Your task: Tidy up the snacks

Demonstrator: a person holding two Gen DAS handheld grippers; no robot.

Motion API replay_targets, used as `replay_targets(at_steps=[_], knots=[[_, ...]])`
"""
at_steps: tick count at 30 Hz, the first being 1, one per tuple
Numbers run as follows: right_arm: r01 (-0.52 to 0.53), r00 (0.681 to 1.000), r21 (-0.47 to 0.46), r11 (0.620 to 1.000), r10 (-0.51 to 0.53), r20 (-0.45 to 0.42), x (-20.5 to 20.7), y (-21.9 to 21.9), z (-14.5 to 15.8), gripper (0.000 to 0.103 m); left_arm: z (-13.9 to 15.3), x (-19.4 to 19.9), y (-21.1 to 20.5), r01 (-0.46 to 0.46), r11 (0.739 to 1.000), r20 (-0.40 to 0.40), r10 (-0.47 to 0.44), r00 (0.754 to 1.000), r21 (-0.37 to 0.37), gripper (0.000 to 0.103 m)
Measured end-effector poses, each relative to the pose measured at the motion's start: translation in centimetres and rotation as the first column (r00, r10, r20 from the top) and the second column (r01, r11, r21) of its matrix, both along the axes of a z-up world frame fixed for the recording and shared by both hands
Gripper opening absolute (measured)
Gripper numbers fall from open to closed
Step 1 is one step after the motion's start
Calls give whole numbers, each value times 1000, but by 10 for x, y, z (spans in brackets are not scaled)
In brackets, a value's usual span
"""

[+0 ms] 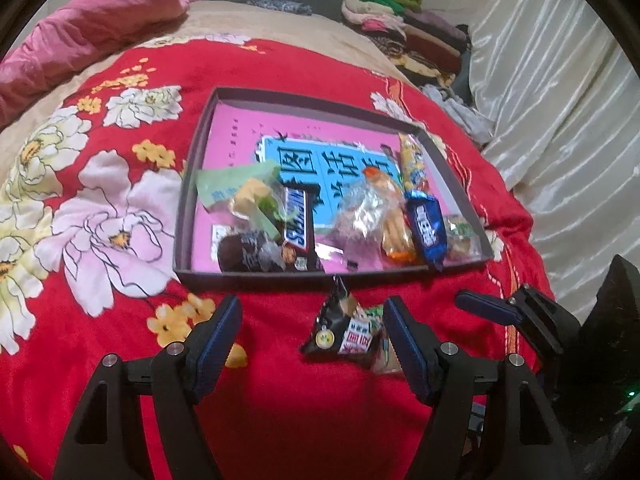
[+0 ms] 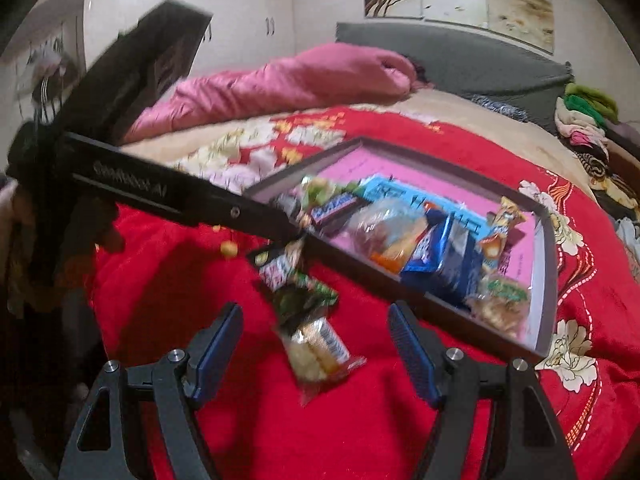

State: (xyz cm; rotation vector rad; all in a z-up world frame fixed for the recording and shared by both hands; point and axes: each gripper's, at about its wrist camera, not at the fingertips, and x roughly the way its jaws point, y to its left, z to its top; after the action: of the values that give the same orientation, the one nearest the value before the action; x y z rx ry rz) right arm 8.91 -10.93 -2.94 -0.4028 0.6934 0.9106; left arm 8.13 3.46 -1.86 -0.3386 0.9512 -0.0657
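Observation:
A shallow dark box (image 1: 188, 184) with a pink lining lies on the red floral bedspread and holds several snacks, among them a Snickers bar (image 1: 296, 220) and a blue packet (image 1: 426, 226). A black snack packet (image 1: 346, 332) lies on the bedspread just in front of the box, between the open fingers of my left gripper (image 1: 314, 340). In the right wrist view the box (image 2: 548, 280) is ahead on the right. A green-and-clear snack packet (image 2: 316, 340) lies between the open fingers of my right gripper (image 2: 316, 346). The black packet (image 2: 278, 268) lies just beyond it.
A pink quilt (image 1: 100, 24) lies at the bed's far left. A pile of folded clothes (image 1: 404, 28) sits at the far right by a white curtain (image 1: 560, 100). The left gripper's arm (image 2: 160, 192) crosses the right wrist view. The right gripper's finger (image 1: 492, 308) shows at the lower right.

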Motion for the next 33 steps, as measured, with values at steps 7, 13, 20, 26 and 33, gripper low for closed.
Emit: replay_targets(at_steps=[7, 13, 20, 26, 33], knots=[[-40, 999, -101, 994, 40, -9, -3, 9, -20, 74, -14, 1, -5, 23, 999, -42, -25, 999, -35, 75], [-51, 999, -151, 987, 52, 7, -1, 15, -31, 67, -25, 4, -9, 38, 998, -68, -42, 997, -58, 75], [-56, 998, -165, 985, 53, -20, 4, 16, -39, 46, -35, 10, -17, 46, 995, -83, -53, 995, -84, 75], [-34, 999, -139, 990, 28, -44, 9, 10, -34, 36, -41, 19, -20, 42, 995, -78, -49, 996, -85, 74], [35, 996, -29, 999, -37, -76, 22, -7, -17, 35, -44, 25, -24, 51, 997, -73, -55, 996, -63, 57]])
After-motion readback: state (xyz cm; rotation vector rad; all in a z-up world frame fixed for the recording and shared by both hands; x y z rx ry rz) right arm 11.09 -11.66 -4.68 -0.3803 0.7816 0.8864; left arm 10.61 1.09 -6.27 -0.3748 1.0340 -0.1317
